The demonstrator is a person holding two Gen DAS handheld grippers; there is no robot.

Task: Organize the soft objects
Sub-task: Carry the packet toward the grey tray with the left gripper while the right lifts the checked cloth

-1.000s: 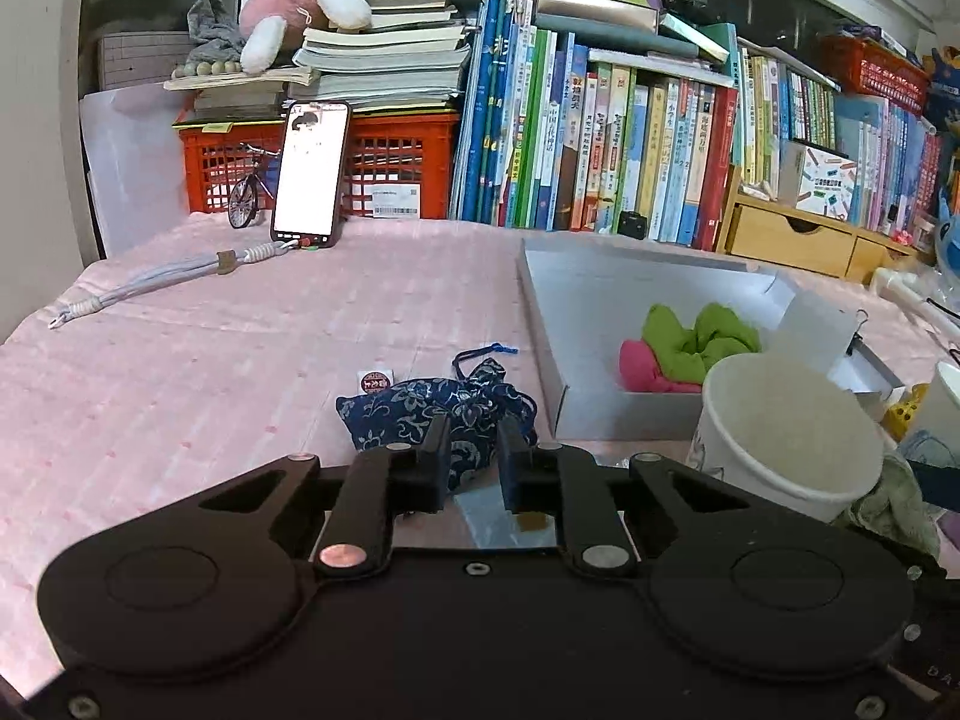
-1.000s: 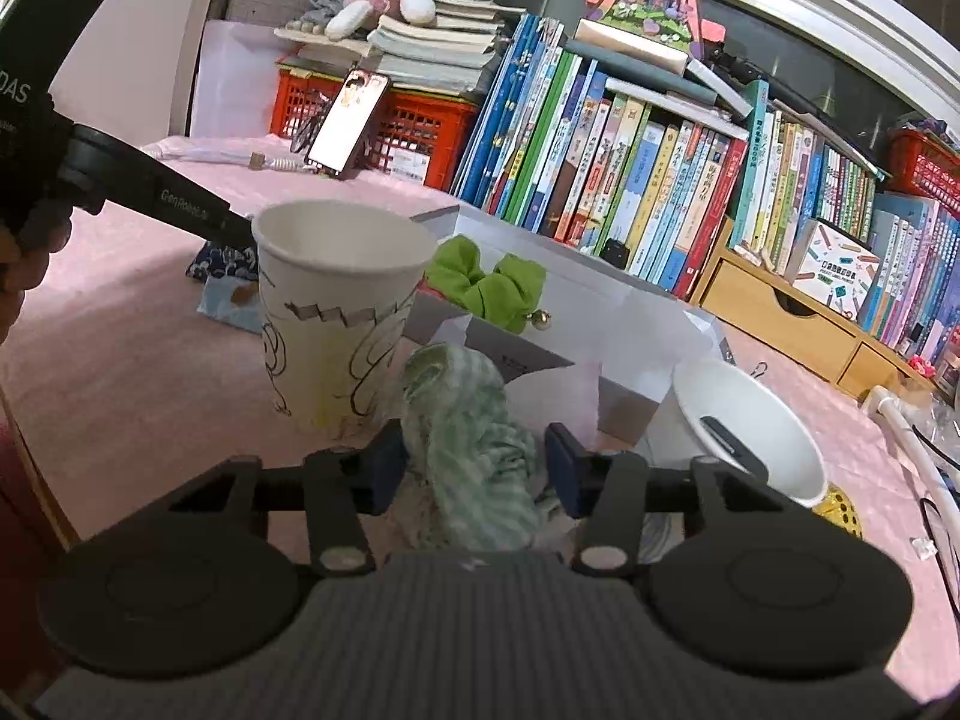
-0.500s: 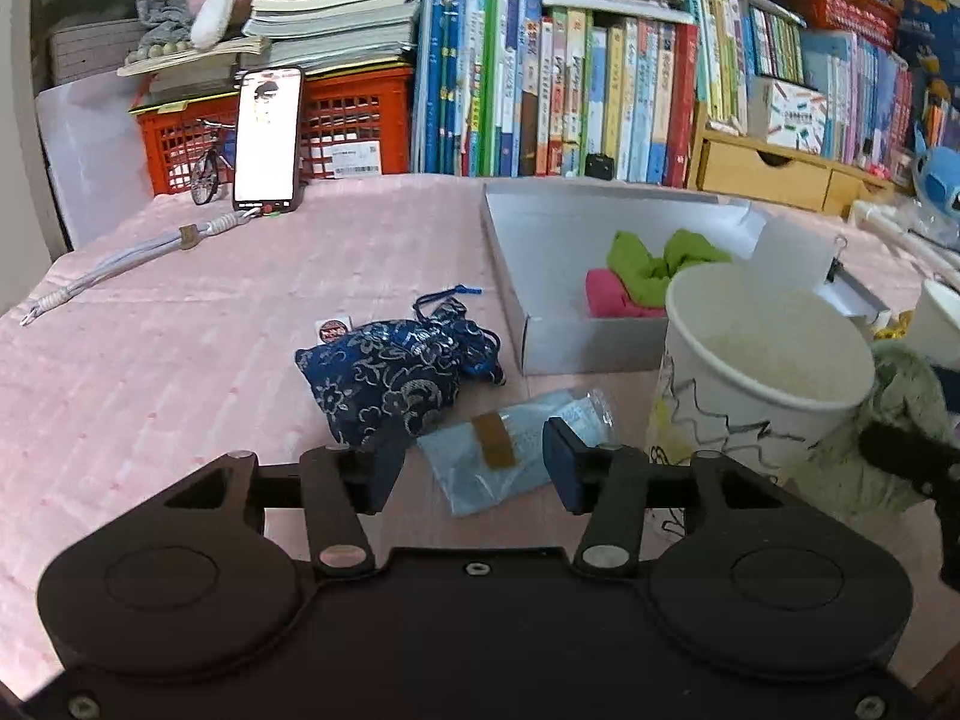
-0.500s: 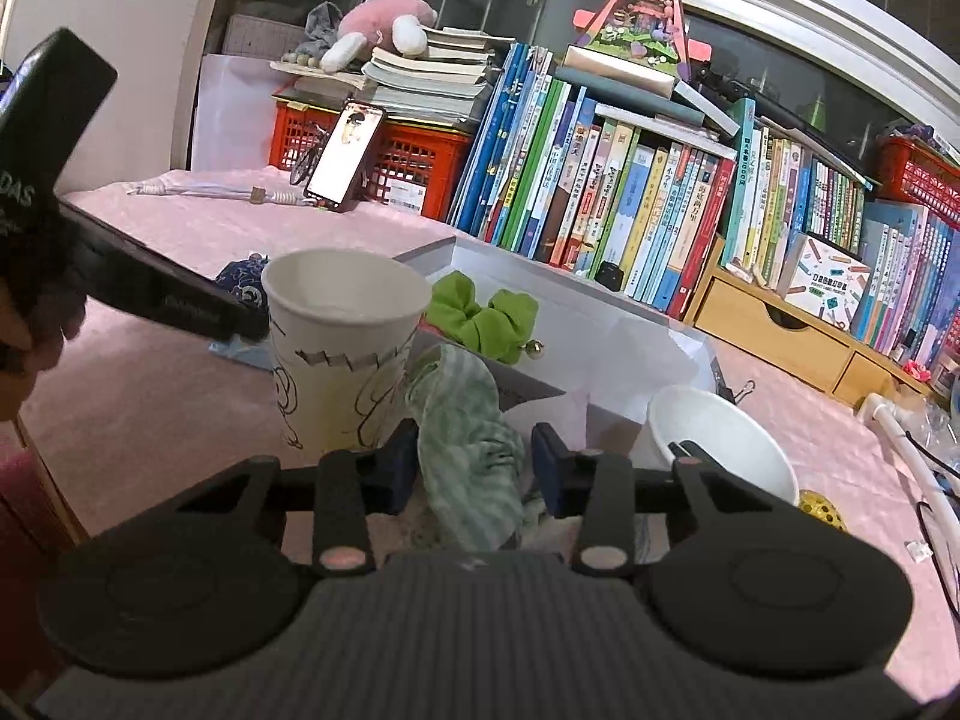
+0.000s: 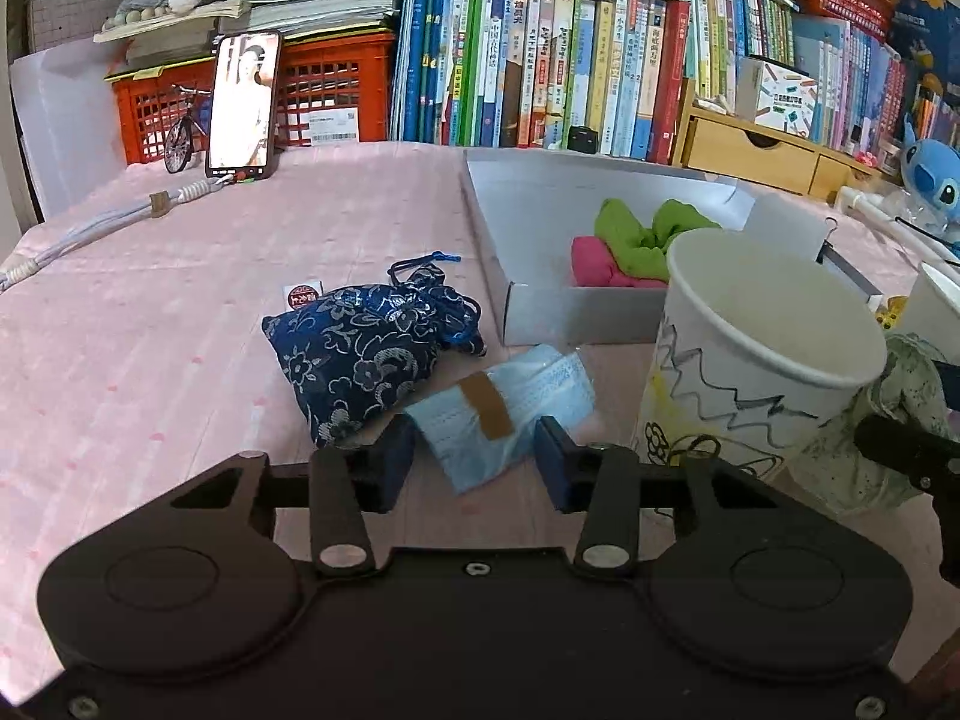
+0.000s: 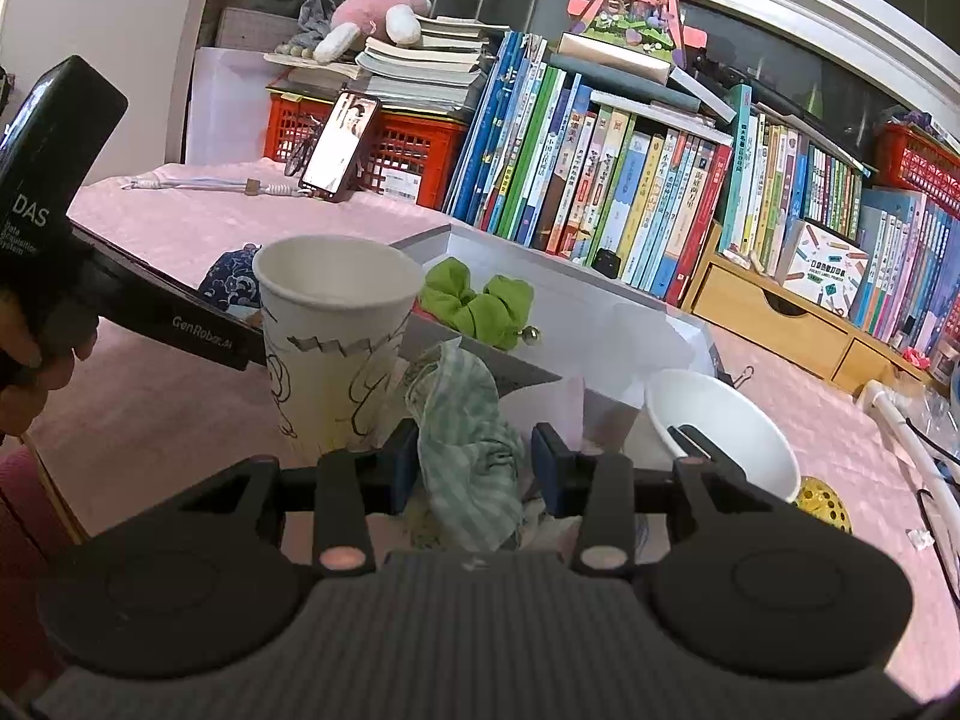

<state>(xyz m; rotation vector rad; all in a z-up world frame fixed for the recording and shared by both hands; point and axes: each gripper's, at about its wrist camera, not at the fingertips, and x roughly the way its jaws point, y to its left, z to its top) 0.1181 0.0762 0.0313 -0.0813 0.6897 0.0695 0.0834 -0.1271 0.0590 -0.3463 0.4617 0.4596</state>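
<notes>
— Where's your left gripper (image 5: pixel 474 455)?

— Over the mask (image 5: pixel 501 414), jaws just closing, pads either side of its near end, not touching. The pouch (image 5: pixel 366 354) lies just left.

— And the right gripper (image 6: pixel 474 461)?

— Narrowly parted around the green cloth (image 6: pixel 471 450), which bunches between the pads; beside the cup (image 6: pixel 333 336), before the box (image 6: pixel 600 300).

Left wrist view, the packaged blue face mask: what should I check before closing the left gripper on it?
1. Packaged blue face mask's near end between the left gripper's jaws, which have just been closing: ok.
2. Pads pressing the mask: not ok, no grip yet.
3. Navy floral fabric pouch apart from the gripper: cannot tell.
4. Scribbled white paper cup outside the jaws: ok.
5. Free floor in the open grey cardboard box: ok.
</notes>
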